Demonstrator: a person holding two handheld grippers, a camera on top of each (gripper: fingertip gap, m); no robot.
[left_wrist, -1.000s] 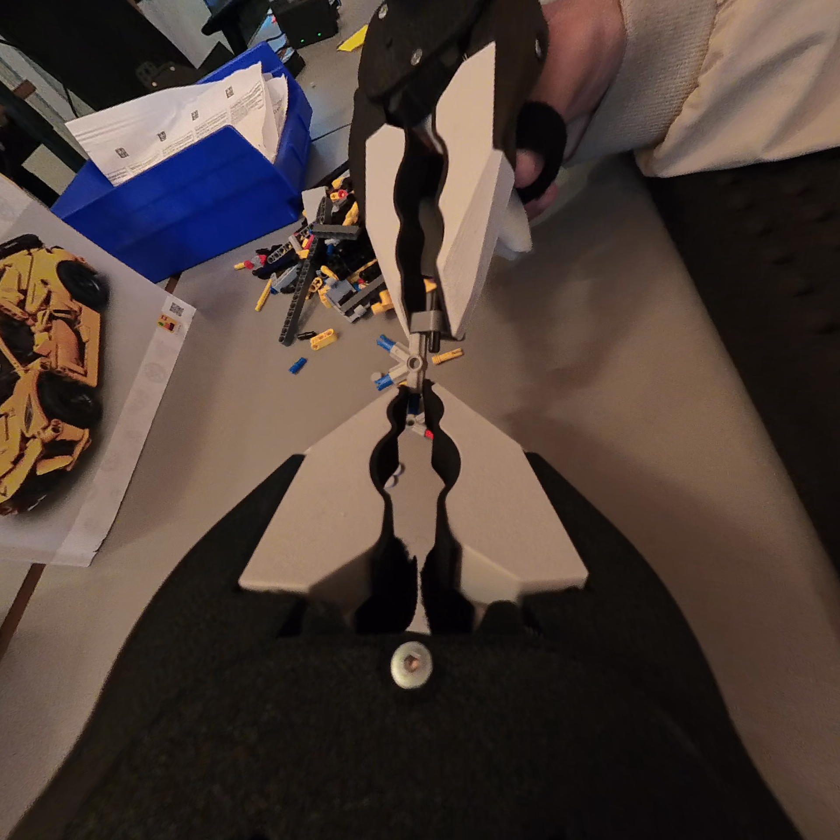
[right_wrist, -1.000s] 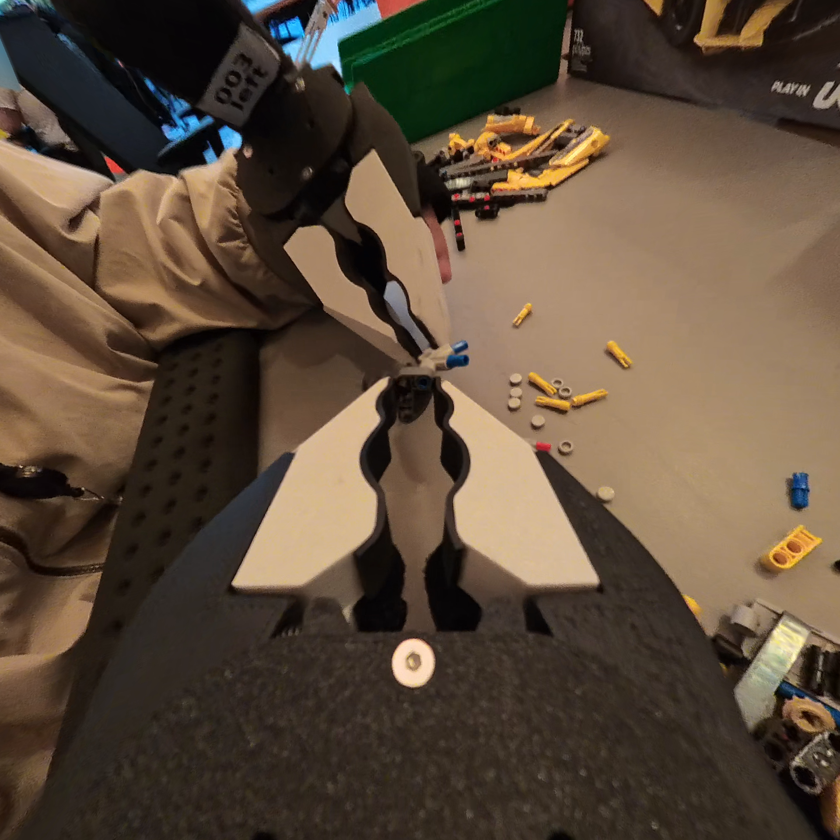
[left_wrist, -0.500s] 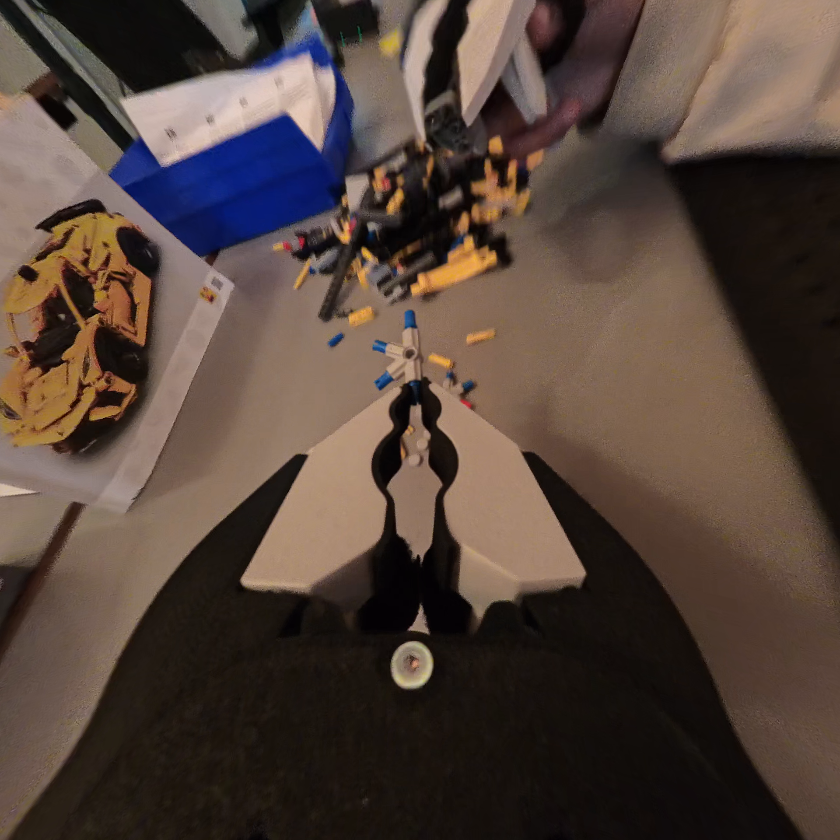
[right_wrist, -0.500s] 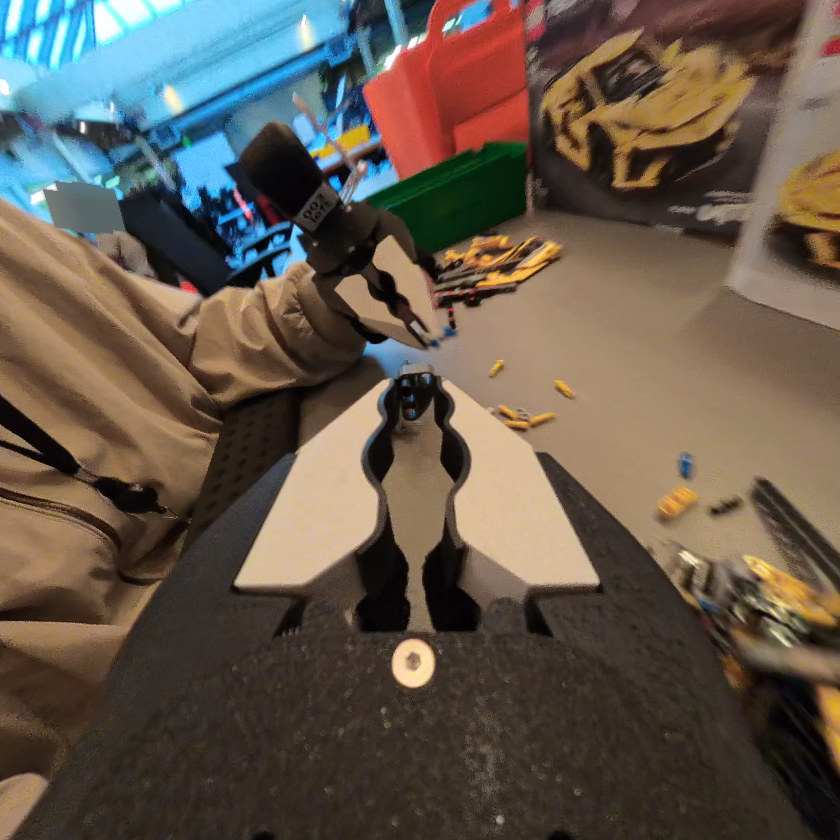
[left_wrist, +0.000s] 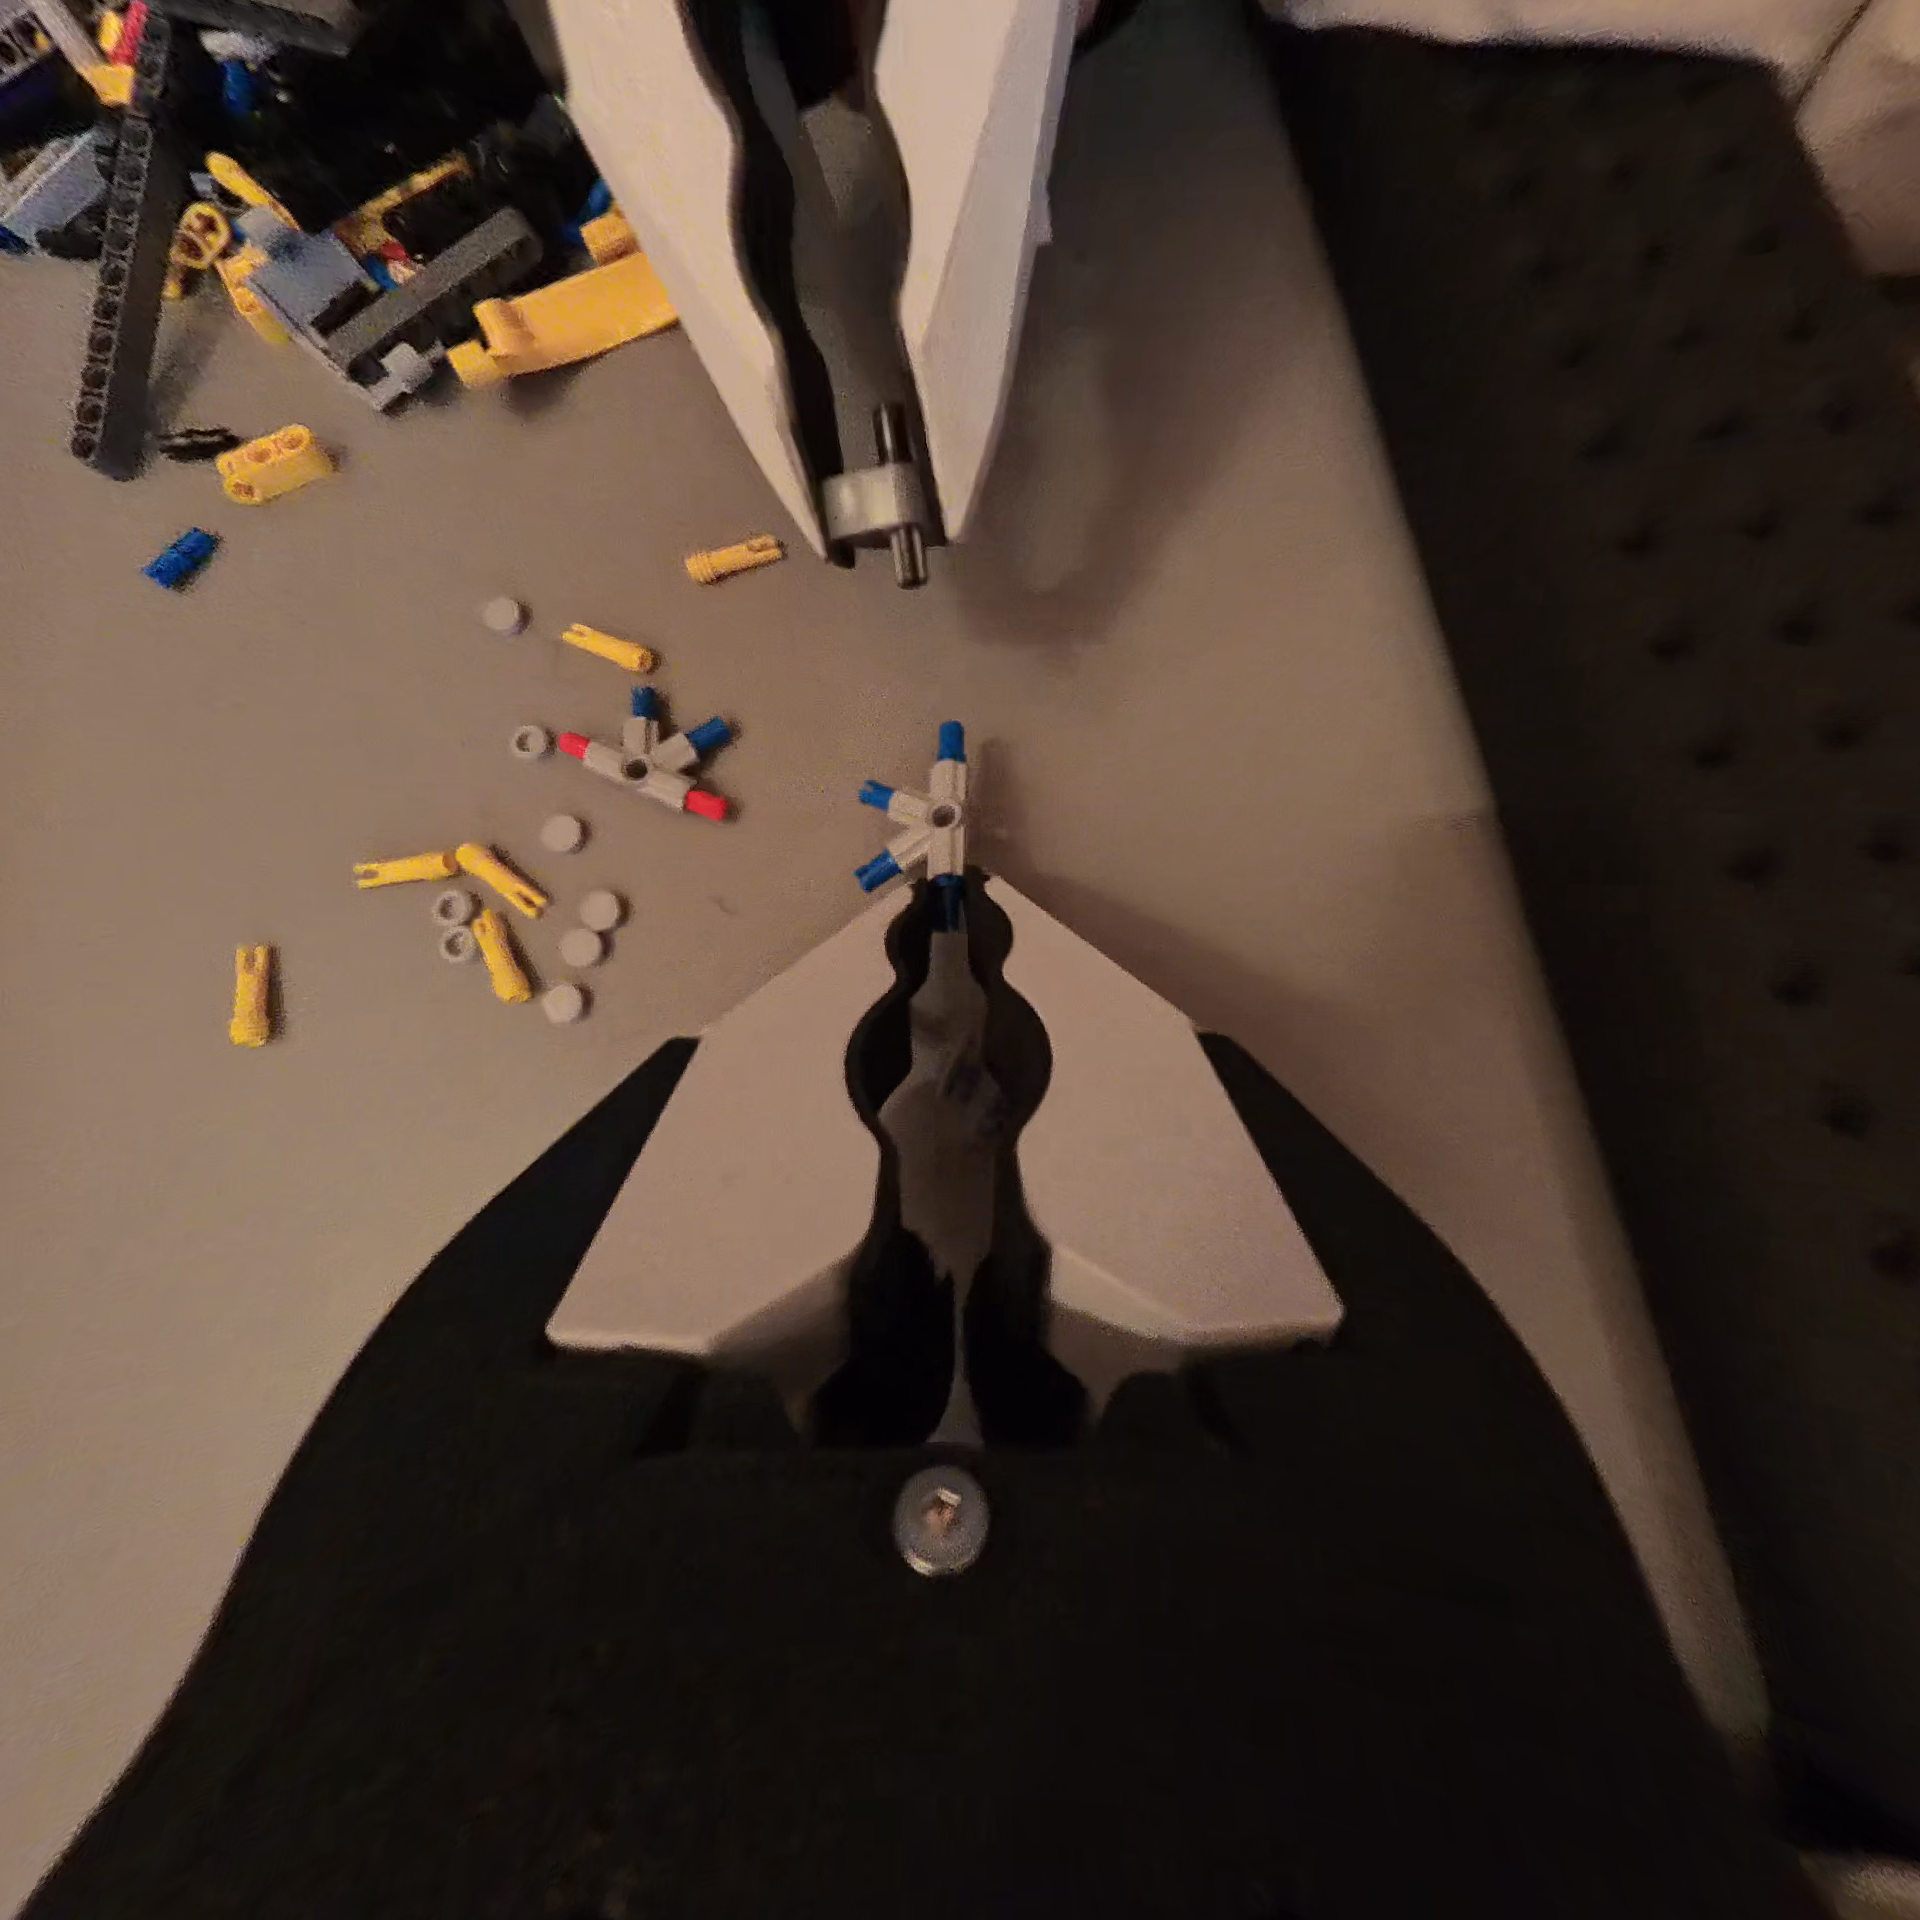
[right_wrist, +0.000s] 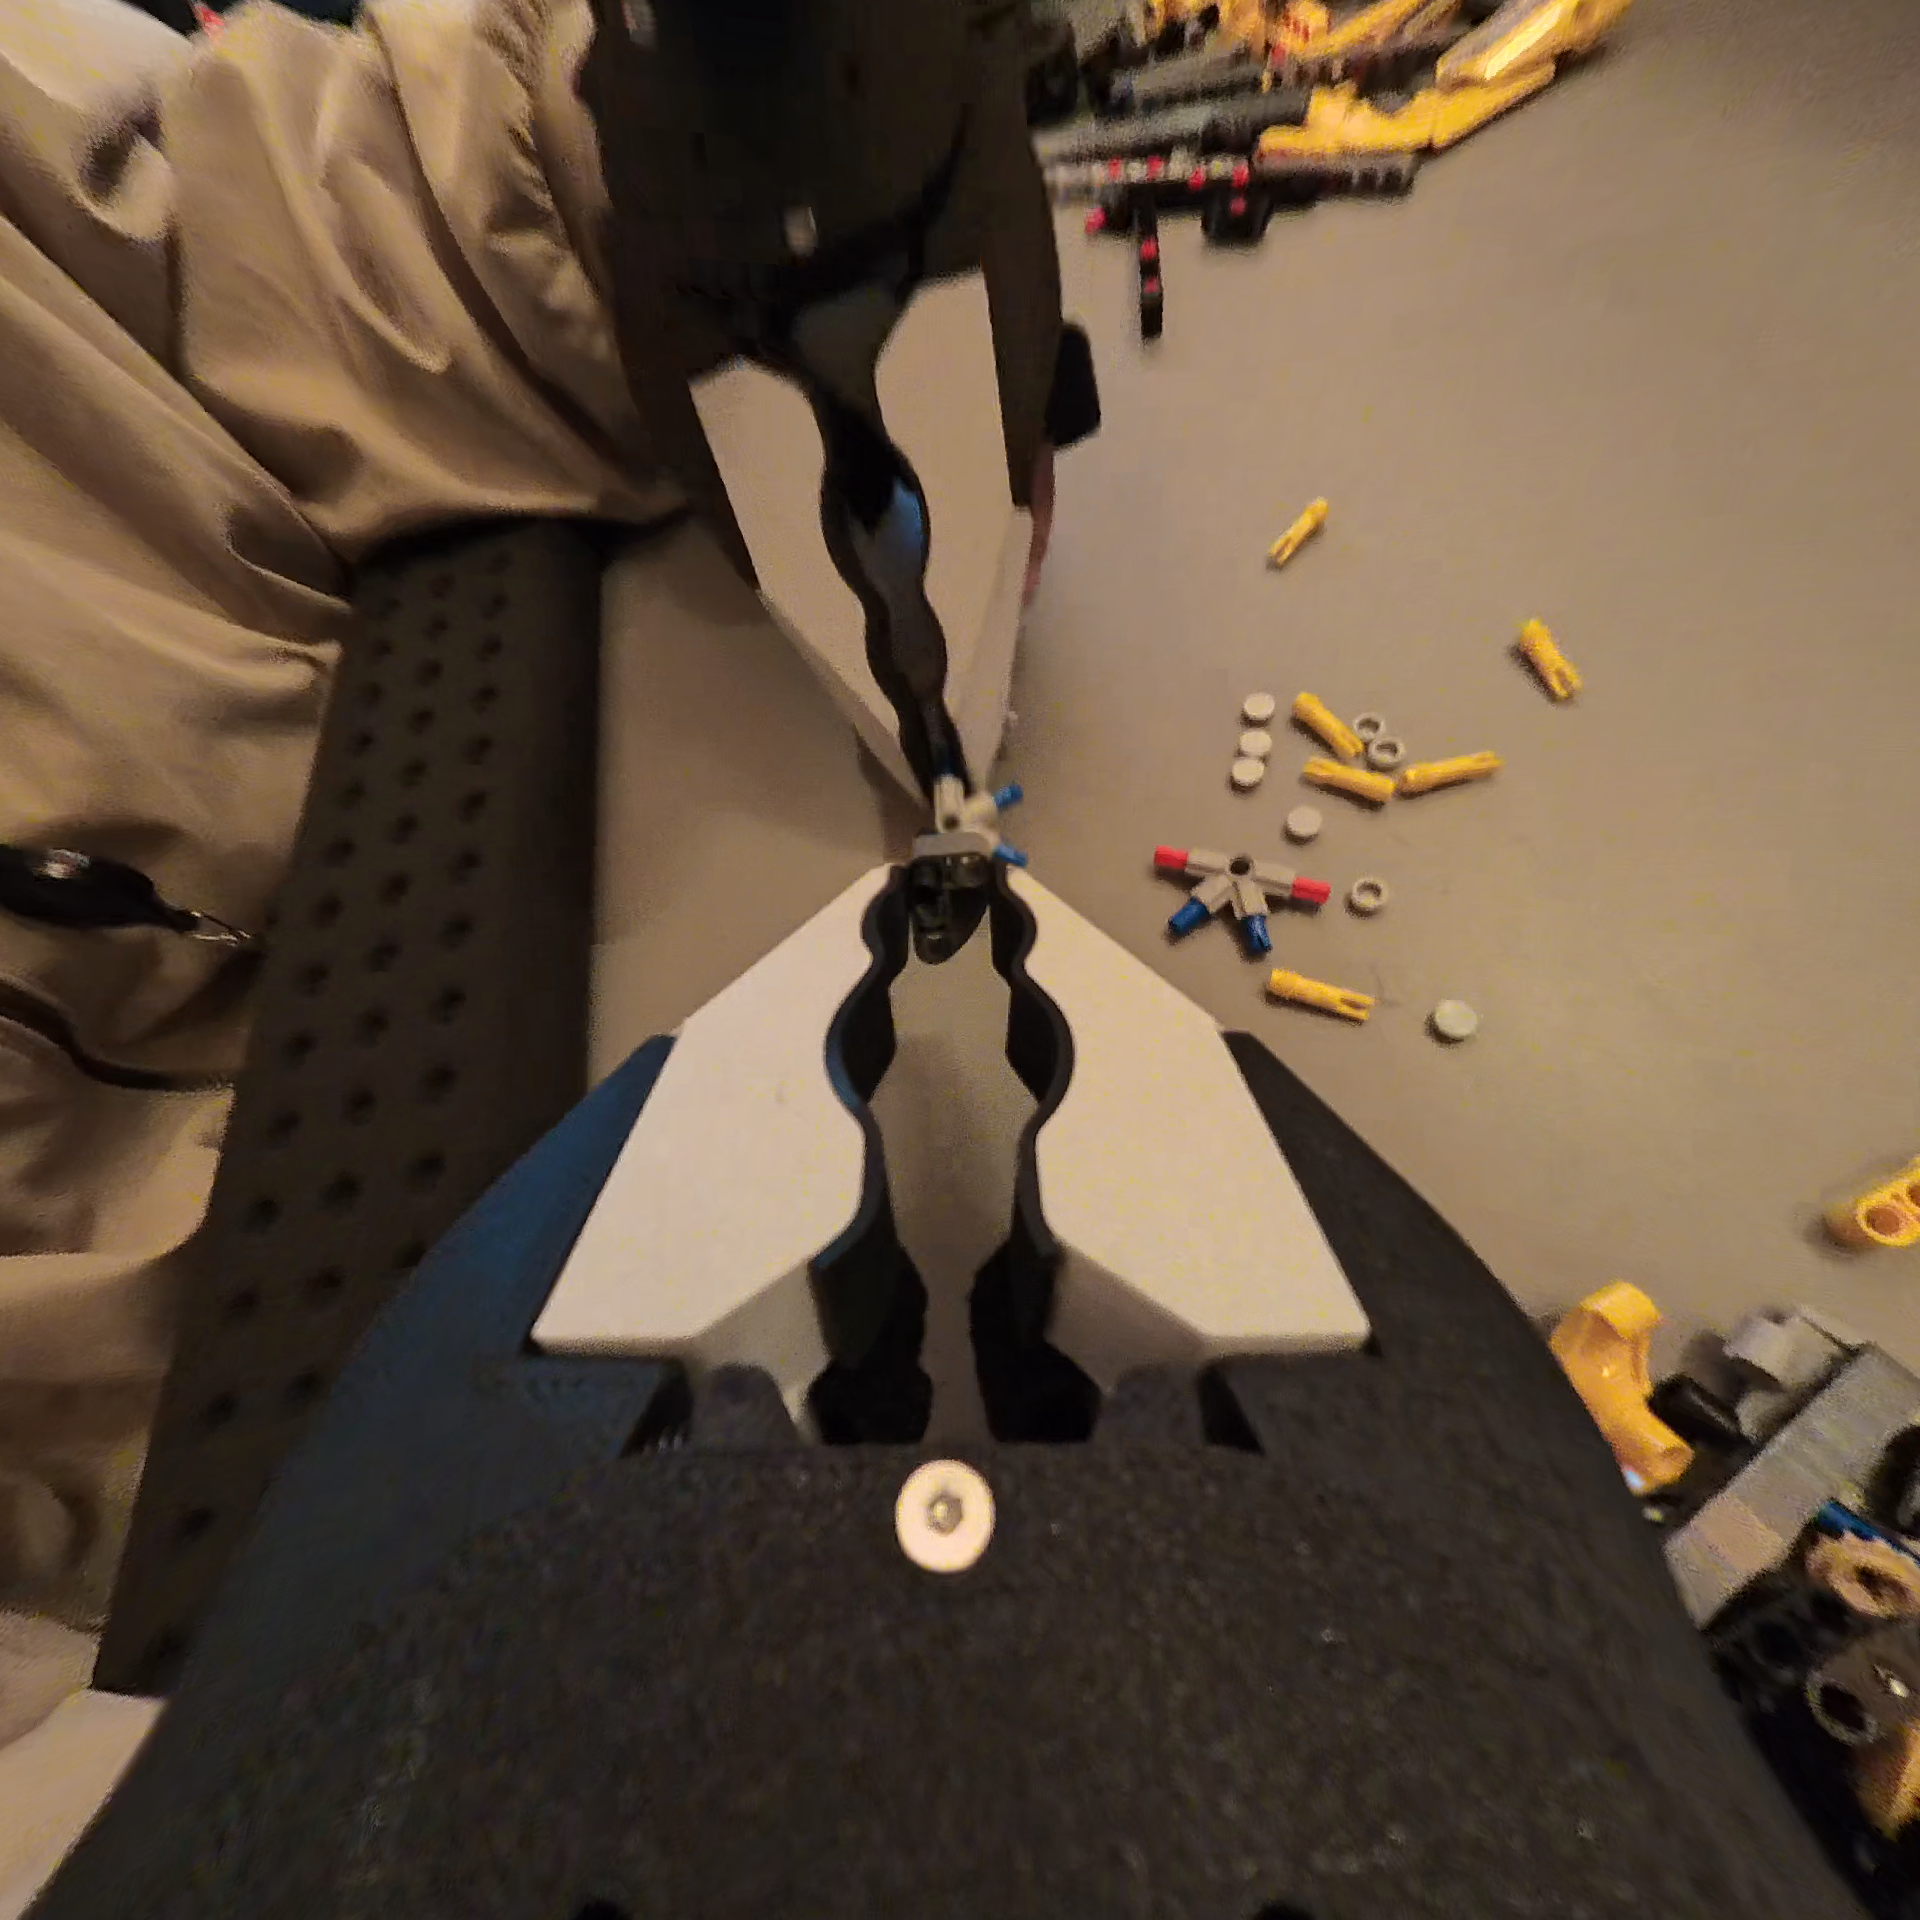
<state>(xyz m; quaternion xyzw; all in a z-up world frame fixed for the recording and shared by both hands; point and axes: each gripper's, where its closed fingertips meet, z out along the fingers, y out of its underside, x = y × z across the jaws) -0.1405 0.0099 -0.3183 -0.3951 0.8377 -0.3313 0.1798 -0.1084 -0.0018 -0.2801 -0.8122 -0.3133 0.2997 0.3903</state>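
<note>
Two grippers, both loaded. left gripper: fingers pressed together on one blue pin of a grey multi-arm hub, which sticks out past the tips, above the bench

right gripper: fingers pinching a small grey connector with a dark axle, pointed at the hub. Left wrist view shows a clear gap between axle tip and hub; right wrist view lines them up end to end, so contact can't be read from there

Around: second hub with red and blue pins lying flat just left of the held one, loose yellow pins and grey round discs scattered about it, pile of yellow, grey and black parts further back, dark perforated mat along the bench edge. Nothing sits between the two held parts
</note>
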